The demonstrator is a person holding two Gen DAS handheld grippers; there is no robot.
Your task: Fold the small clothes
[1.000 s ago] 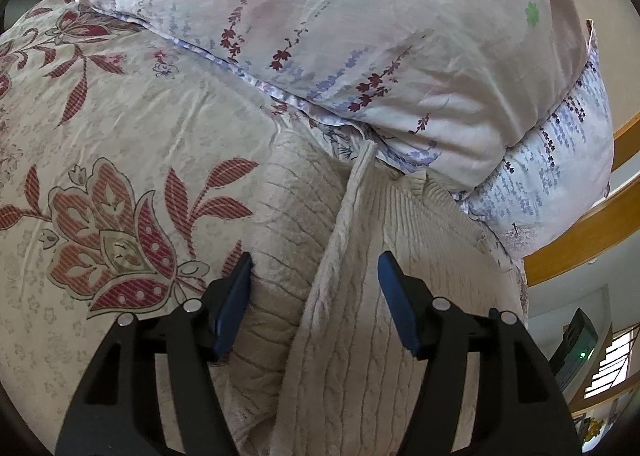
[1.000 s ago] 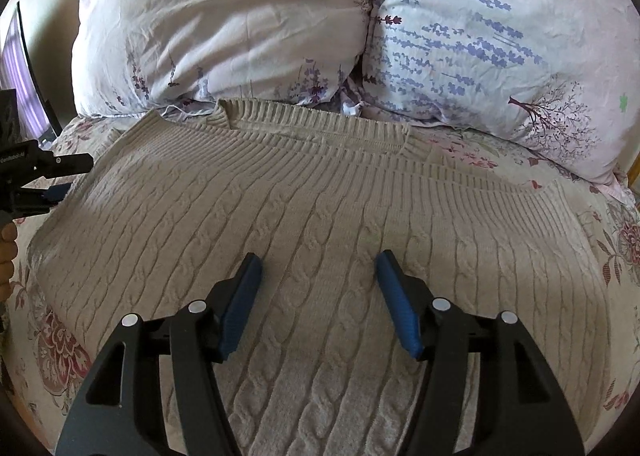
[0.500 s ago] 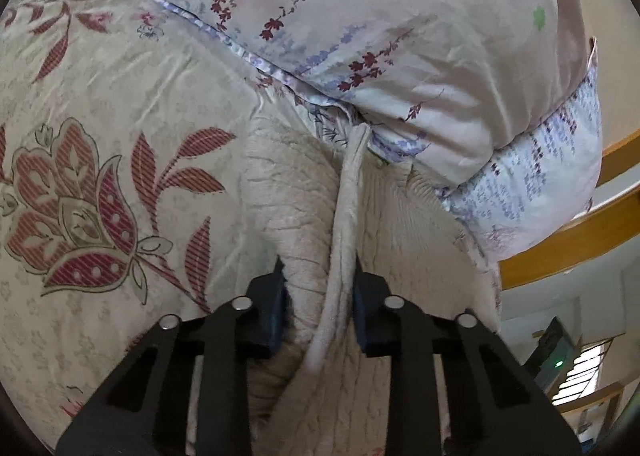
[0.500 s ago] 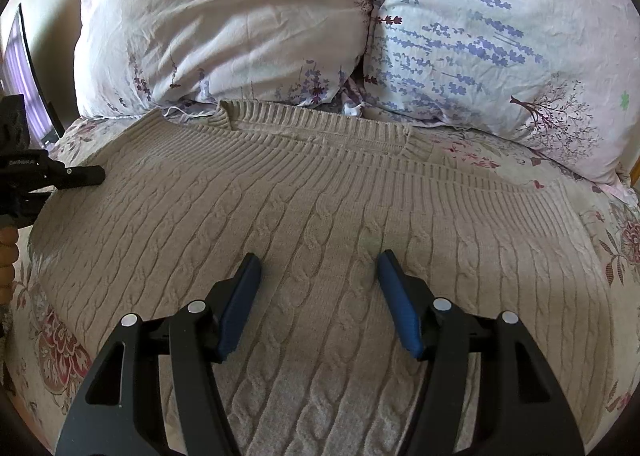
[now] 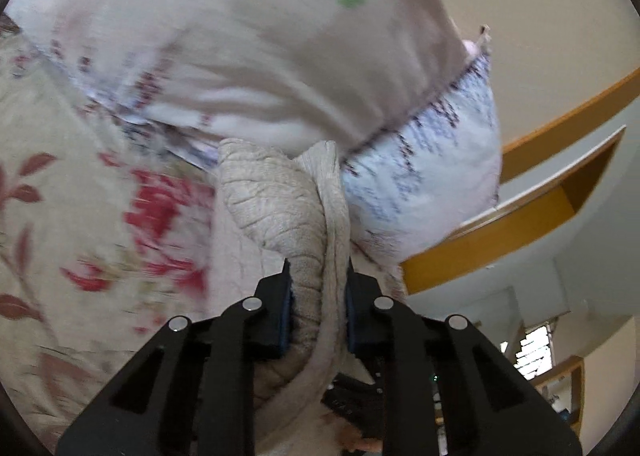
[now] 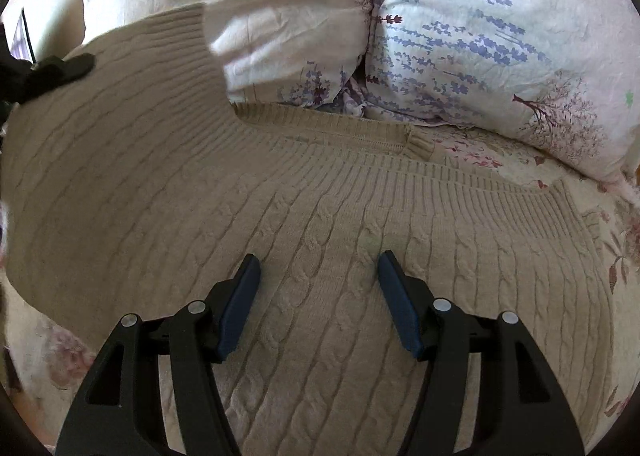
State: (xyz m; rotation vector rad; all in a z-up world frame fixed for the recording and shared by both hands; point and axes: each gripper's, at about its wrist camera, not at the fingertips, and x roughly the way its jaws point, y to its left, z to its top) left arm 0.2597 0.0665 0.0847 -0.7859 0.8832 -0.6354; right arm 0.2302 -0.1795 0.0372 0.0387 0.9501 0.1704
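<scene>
Lifting the sweater's (image 6: 280, 240) side edge off the bed (image 6: 608, 256) for a first fold.

Left gripper (image 5: 318, 308) has just been closing and now pinches a bunched ridge of knit near the pillows (image 6: 460, 35); right gripper (image 6: 318, 296) hovers over the spread sweater at mid-bed, fingers apart, gripping nothing. Next, I judge, carry the raised flap across the body. Left view is motion-blurred; the sweater's near hem is cut off.
</scene>
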